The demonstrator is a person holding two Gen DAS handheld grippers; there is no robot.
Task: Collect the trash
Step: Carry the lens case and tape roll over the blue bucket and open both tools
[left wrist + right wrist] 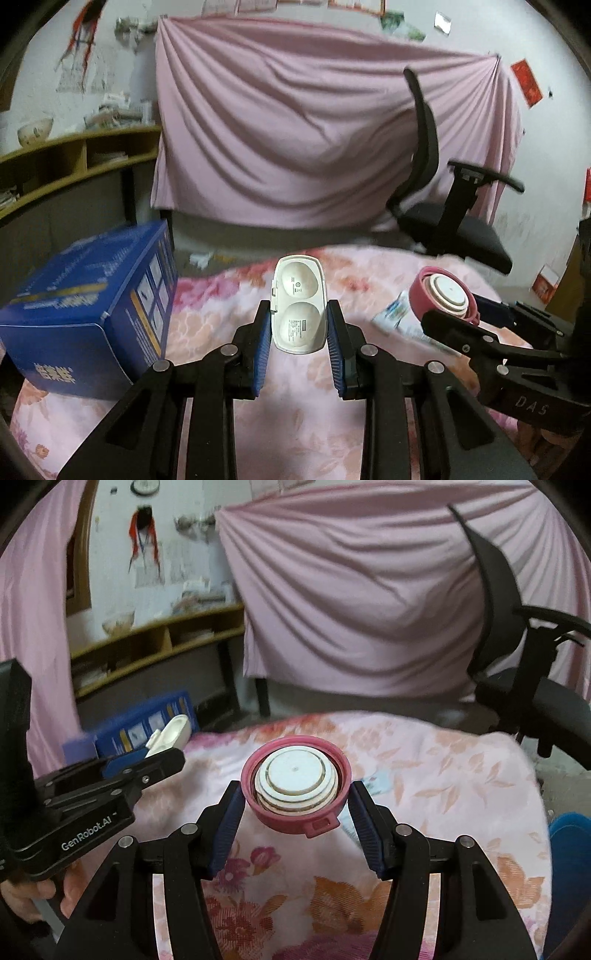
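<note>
Clamping an empty white case [298, 303], the left hand-held gripper [298, 325] mirrors the right hand-held gripper [295, 805] gripping a pink lid [295, 784].

Both grippers are black plastic linkages with round silver rivets and ribbed blue pads [263, 343]; the left gripper [155, 755] reads "GenRobot.AI", the right gripper [448, 314] "DAS".

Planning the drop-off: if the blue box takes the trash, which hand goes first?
Left, probably. Its fingers grip the white case right beside the blue box; the right hand's pink lid sits farther away.
</note>
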